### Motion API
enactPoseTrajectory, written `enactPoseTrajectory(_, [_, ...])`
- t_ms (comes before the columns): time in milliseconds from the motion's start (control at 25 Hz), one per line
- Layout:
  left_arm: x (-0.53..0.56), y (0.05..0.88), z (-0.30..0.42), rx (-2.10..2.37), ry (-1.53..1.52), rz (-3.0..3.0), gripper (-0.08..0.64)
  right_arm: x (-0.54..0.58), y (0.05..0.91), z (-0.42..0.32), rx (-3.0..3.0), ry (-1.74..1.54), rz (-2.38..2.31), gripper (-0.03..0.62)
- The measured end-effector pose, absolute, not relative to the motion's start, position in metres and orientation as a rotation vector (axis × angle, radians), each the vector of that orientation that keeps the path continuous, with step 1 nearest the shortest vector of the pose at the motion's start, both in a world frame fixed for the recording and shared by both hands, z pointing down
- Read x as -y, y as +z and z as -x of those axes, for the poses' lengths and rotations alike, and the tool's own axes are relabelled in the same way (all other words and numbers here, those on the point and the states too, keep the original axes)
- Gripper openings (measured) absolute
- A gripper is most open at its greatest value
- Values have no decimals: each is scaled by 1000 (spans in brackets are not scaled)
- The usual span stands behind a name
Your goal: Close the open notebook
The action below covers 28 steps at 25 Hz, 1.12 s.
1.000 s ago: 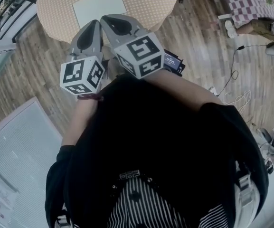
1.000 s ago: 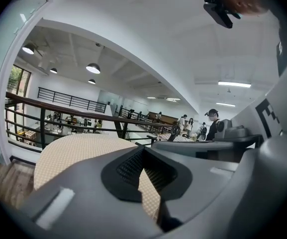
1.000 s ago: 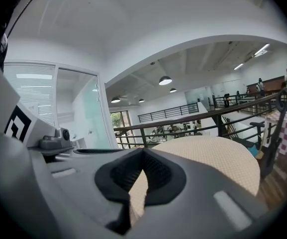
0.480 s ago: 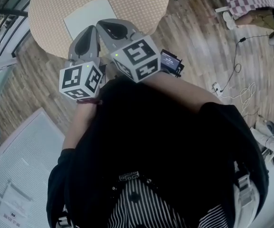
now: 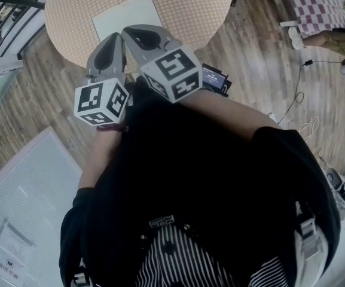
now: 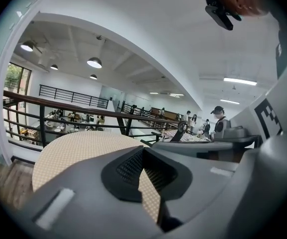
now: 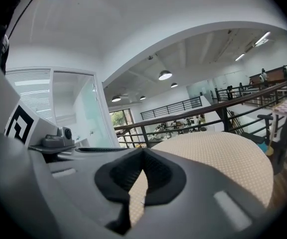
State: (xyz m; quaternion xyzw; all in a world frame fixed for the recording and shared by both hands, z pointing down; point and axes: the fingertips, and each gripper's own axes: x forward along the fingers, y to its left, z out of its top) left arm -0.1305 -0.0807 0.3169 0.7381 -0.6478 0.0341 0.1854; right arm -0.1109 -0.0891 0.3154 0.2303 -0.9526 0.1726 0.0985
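Note:
A white notebook (image 5: 127, 14) lies flat on the round table with the beige dotted cloth (image 5: 184, 5); I cannot tell whether it is open. My left gripper (image 5: 119, 33) and right gripper (image 5: 129, 28) are held side by side at the table's near edge, tips just short of the notebook's near side. Both are shut with nothing between the jaws. In the left gripper view the jaws (image 6: 143, 149) meet over the tabletop (image 6: 78, 148). In the right gripper view the jaws (image 7: 143, 149) meet the same way above the cloth (image 7: 218, 153). Neither gripper view shows the notebook.
Wooden floor surrounds the table. A dark device (image 5: 215, 79) lies on the floor right of the grippers, with cables (image 5: 295, 100) further right. A checked cloth (image 5: 318, 5) is at the top right, a black railing (image 6: 58, 103) beyond the table, and a white ribbed panel (image 5: 28, 196) at lower left.
Both grippers have moved together a little toward the table, and the notebook's near edge now sits closer to their tips. Both stay shut.

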Motion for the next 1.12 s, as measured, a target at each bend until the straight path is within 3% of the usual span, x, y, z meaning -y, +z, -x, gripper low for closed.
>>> enactPoseTrajectory(600, [153, 292, 223, 1671, 21, -2292, 2, 151, 292, 202, 2766, 375, -934, 0])
enactPoseTrajectory(1120, [179, 347, 247, 1430, 64, -2315, 2, 185, 326, 186, 2560, 458, -1204, 2])
